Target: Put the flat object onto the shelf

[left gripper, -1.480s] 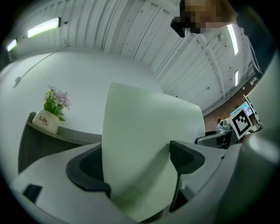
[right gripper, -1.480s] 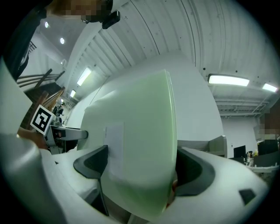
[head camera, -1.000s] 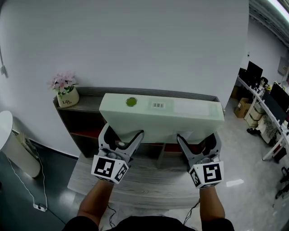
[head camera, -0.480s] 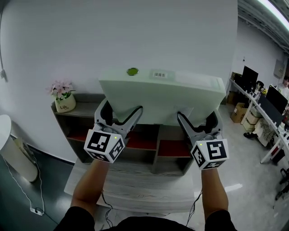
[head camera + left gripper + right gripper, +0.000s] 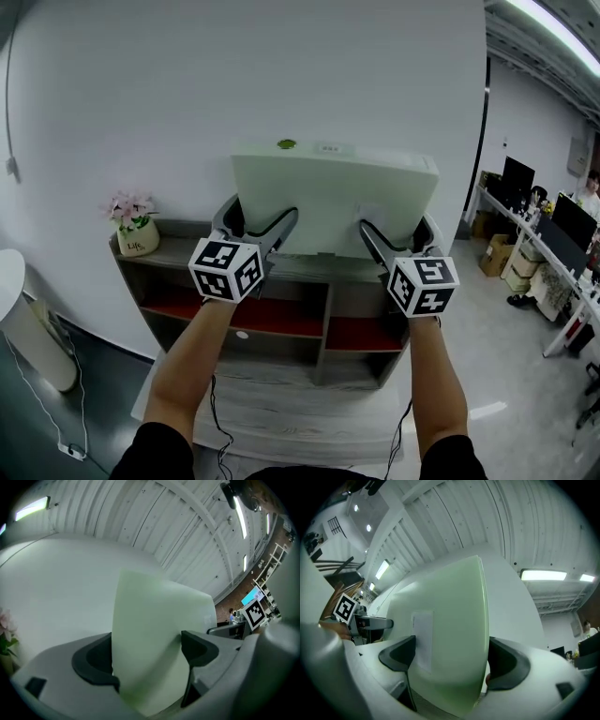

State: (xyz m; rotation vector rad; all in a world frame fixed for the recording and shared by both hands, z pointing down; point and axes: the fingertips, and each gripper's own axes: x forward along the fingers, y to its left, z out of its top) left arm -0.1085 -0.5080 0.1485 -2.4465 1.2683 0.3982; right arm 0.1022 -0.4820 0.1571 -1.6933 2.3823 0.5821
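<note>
A pale green flat object (image 5: 333, 192) is being held upright, its lower edge being clamped between the jaws of the left tool (image 5: 261, 223) and the right tool (image 5: 396, 230). The shelf (image 5: 178, 248) is lying just below both tools. Placement is judged unfinished, with lowering and release yet to be done.
</note>
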